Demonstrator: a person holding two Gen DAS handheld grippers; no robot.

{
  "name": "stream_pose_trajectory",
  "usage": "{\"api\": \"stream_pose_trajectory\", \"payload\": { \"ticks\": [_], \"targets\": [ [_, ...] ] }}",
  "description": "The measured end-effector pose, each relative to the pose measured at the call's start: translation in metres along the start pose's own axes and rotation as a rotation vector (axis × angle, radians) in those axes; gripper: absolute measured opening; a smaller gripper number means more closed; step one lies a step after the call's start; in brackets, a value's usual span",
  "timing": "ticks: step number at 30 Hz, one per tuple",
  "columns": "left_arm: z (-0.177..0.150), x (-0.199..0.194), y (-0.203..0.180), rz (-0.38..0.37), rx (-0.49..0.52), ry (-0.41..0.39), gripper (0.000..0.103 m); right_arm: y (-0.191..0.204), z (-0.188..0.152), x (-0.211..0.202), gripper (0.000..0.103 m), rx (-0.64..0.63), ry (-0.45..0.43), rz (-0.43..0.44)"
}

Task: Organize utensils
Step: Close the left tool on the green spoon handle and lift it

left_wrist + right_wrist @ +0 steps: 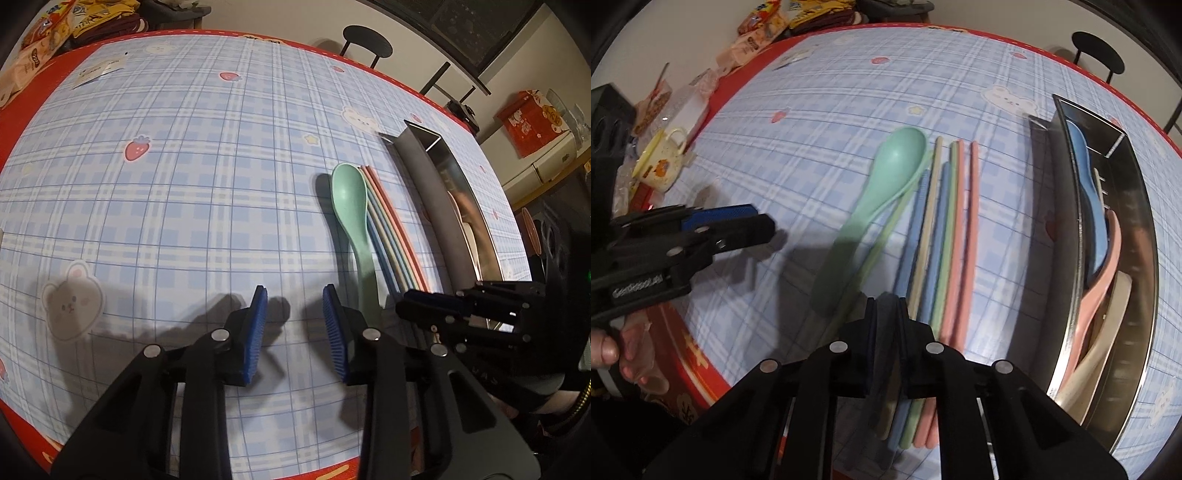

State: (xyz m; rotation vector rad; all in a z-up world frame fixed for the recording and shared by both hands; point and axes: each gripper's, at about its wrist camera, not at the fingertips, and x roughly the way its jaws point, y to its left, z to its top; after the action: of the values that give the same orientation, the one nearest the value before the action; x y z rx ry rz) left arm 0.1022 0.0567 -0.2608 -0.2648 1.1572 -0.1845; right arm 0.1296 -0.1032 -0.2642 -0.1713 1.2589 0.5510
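The left gripper (pixel 294 325) hovers low over the checked tablecloth (pixel 184 206), its blue pads (pixel 258 332) standing well apart with only cloth between them. Just to its right lies the green spoon (pixel 349 206), bowl pointing away, handle running back past the right-hand pad. It looks close to that pad, though I cannot tell whether they touch.

Beside the spoon sits a bundle of pastel chopsticks (pixel 945 236), pink, green, blue and beige, lying roughly parallel on the cloth. The spoon in the right wrist view is smeared with blur, and one pale green stick runs slantwise under it.

The right gripper (pixel 886 314) is down at the near ends of those chopsticks, jaws drawn tight together. Whether anything is pinched between them I cannot tell, the pads are dark and the sticks pass underneath.

Over to the right stands the long steel tray (pixel 1145 206), close to the chopsticks but apart from them. Inside it rest a blue spoon (pixel 1089 192), a pink spoon (pixel 1108 258) and a cream spoon (pixel 1108 332), overlapping lengthwise.

A yellow-rimmed mug (pixel 661 166) and snack packets (pixel 757 33) crowd the far left edge of the table.
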Motion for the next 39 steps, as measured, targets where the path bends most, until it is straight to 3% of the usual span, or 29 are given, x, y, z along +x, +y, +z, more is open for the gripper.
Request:
{"api": "stream_pose_trajectory", "payload": {
  "ticks": [6,13,21,25,28,39],
  "targets": [
    [0.0,0.002,0.002,0.001,-0.009,0.004,0.033,-0.003,-0.003,0.004,0.01,0.015,0.001,-0.008],
    [0.0,0.006,0.001,-0.006,-0.014,0.016,0.033,0.009,-0.018,0.004,0.008,-0.077,-0.036,-0.075],
    [0.001,0.011,-0.005,-0.043,-0.006,0.034,0.033,-0.005,-0.024,0.001,0.007,0.009,-0.036,-0.015],
    [0.008,0.016,-0.013,-0.101,0.004,0.029,0.033,-0.006,-0.025,0.001,0.007,0.02,-0.043,-0.002],
    [0.017,0.022,-0.012,-0.169,-0.041,0.023,0.018,-0.003,-0.026,0.001,0.007,0.006,-0.046,-0.011],
    [0.03,0.053,0.003,-0.322,-0.241,0.048,0.019,-0.005,-0.028,0.001,0.007,0.008,-0.057,-0.003]
  ]
}}
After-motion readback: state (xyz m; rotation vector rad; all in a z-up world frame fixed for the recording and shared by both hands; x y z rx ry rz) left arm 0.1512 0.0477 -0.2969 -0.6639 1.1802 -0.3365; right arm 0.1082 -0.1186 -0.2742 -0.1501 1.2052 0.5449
